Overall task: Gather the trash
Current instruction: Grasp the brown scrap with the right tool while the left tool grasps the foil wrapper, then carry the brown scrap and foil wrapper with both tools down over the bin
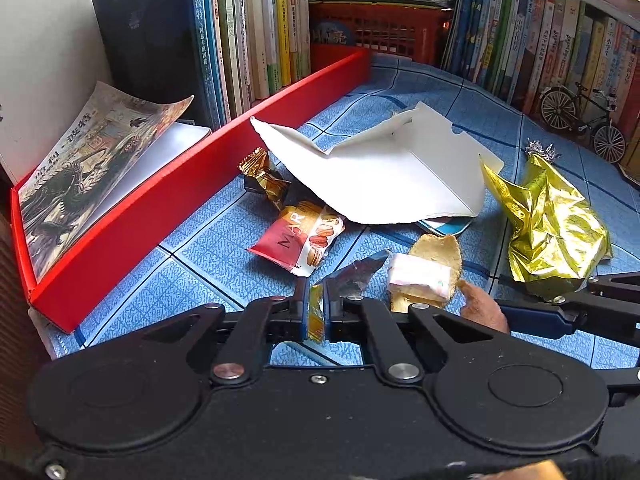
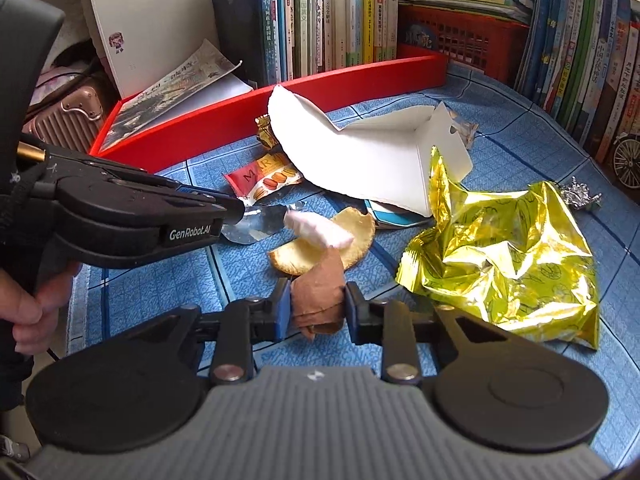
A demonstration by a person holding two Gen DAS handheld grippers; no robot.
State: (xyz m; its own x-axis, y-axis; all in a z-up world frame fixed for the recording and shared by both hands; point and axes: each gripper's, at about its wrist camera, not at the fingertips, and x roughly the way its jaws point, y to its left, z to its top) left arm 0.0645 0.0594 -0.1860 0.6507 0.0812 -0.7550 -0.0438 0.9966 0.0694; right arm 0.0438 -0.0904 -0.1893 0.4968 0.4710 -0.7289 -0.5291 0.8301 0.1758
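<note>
Trash lies scattered on a blue checked cloth point(image 1: 200, 256). My left gripper point(image 1: 318, 300) is shut on a thin foil wrapper point(image 1: 354, 276), silver outside and gold at the edge. My right gripper point(image 2: 317, 300) is shut on a crumpled brown paper scrap point(image 2: 320, 276). Just beyond lie a tan peel-like piece point(image 2: 356, 236) and a pink-white wad point(image 2: 316, 232). Further back lie a torn white carton point(image 1: 380, 172), a red macaron wrapper point(image 1: 300, 240) and a gold candy wrapper point(image 1: 264, 178). A big crumpled gold foil bag point(image 2: 508, 260) sits at the right.
A red box lid point(image 1: 160, 208) holding an open booklet runs along the left. Rows of books point(image 1: 256, 32) and a red basket point(image 1: 380, 28) line the back. A model bicycle point(image 1: 580, 120) and a silver foil twist point(image 1: 540, 150) stand at the right. A person's hand point(image 2: 28, 308) holds the left gripper.
</note>
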